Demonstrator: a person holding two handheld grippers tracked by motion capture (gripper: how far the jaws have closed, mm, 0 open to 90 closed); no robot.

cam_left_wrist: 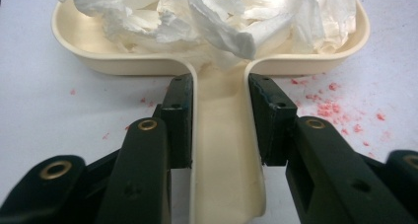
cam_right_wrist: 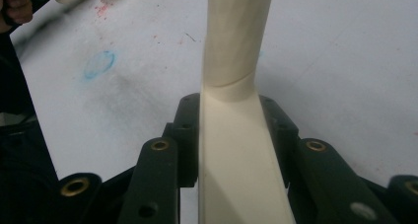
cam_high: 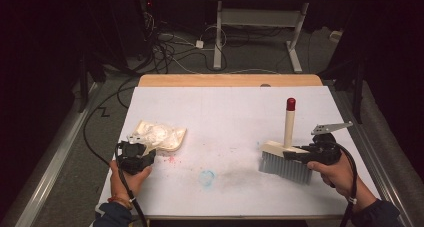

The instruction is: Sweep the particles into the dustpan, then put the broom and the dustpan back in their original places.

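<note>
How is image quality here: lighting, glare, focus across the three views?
High view: table brightly lit, surroundings almost black, dustpan contents washed out. Left gripper view: crumpled paper overexposed, left gripper on the dustpan handle sharp, near jaw bases soft. Right gripper view: brush in the right gripper slightly soft, dim lower left corner.

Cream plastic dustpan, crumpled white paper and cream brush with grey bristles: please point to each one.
Cream plastic dustpan point(cam_left_wrist: 222, 150): left gripper view, on its handle.
Crumpled white paper point(cam_left_wrist: 217, 17): left gripper view, on its middle folds.
Cream brush with grey bristles point(cam_high: 282, 166): high view, on the bristles.
</note>
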